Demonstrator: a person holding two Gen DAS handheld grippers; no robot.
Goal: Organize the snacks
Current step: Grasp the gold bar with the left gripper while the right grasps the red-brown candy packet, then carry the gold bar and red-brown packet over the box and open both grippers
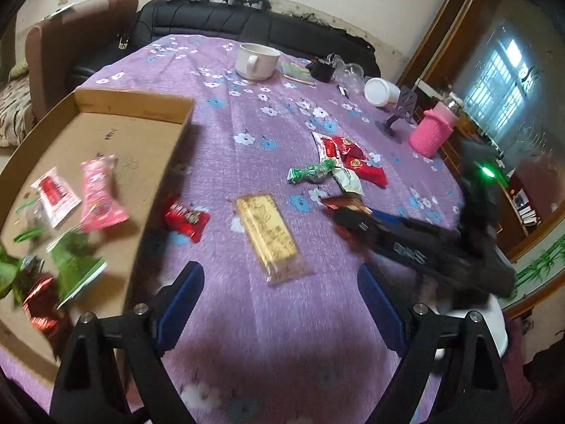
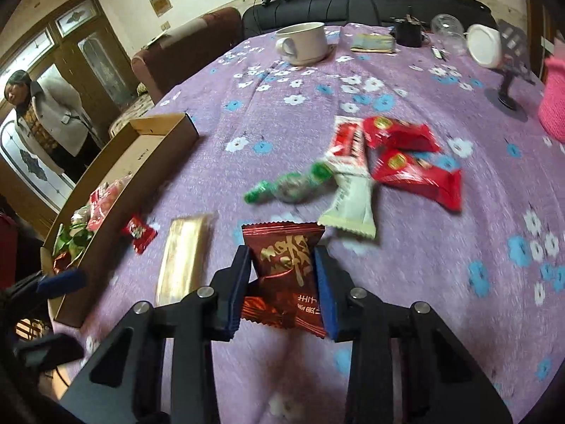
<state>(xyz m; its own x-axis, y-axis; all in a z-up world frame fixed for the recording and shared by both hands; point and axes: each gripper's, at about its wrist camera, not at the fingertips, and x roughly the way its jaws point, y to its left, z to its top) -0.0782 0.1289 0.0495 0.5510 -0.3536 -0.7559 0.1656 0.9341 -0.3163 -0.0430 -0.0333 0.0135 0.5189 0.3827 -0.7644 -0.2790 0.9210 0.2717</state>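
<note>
My right gripper is shut on a dark red snack packet and holds it above the purple tablecloth; it also shows in the left wrist view. My left gripper is open and empty, low over the cloth near a gold bar packet. A cardboard tray at left holds several snacks, among them a pink packet. On the cloth lie a small red packet, a green candy, a white packet and two red packets.
A white cup, a white tub, a pink knitted holder, a small stand and clutter sit at the table's far side. A sofa is behind. A person stands at left.
</note>
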